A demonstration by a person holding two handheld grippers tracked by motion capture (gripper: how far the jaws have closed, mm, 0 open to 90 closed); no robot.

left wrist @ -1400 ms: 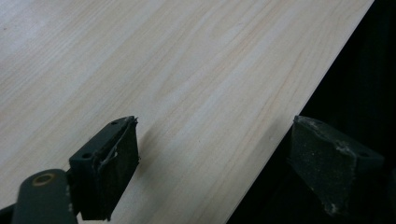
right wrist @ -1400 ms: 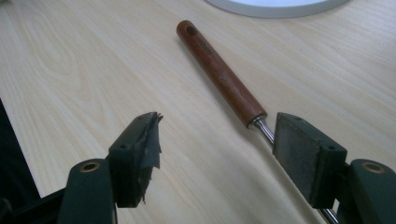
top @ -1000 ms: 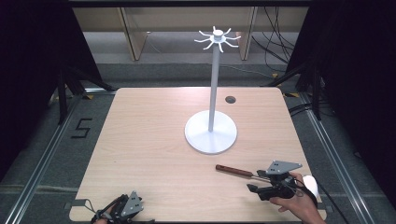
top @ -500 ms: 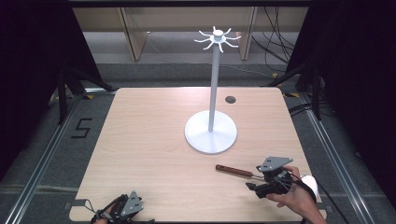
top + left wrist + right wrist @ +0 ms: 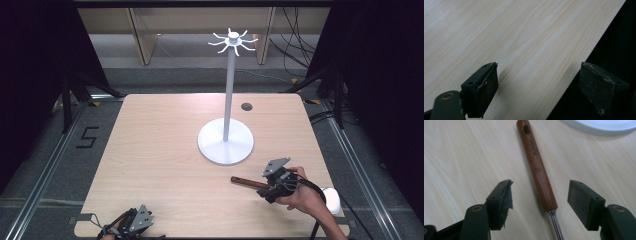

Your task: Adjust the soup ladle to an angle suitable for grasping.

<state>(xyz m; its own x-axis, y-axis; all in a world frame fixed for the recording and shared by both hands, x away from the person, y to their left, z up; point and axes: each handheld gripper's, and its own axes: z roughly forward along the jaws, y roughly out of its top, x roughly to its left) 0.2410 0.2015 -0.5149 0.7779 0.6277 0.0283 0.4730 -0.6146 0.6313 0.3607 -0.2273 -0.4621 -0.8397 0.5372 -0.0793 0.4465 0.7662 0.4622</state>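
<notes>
The pale wood worktop (image 5: 165, 165) is the biggest thing here, with a small dark round hole (image 5: 246, 106) near its far edge. On the floor to its left a "5" (image 5: 88, 137) is marked in dark tape.

Right of the middle stands a white stand (image 5: 226, 145): a round flat base, a thin upright pole and a crown of short curved hooks at the top. Its base rim (image 5: 599, 126) shows at the upper edge of the right gripper view.

Near the right front of the worktop a person's hand (image 5: 305, 197) holds the right claw (image 5: 267, 187), low over the wood. Its jaws are spread wide, one on each side of a reddish-brown wooden handle (image 5: 536, 167), not touching it. The handle lies flat on the worktop, just in front of the stand's base, with a hanging hole at its far end and a metal shank at the near end. Stamped lettering runs along the handle, but I cannot make it out.

At the left front edge sits the left claw (image 5: 131, 224); its jaws are wide apart with nothing between them, one over the wood and one past the worktop's edge (image 5: 584, 62).

A small white object (image 5: 331, 200) lies by the right hand's wrist.
</notes>
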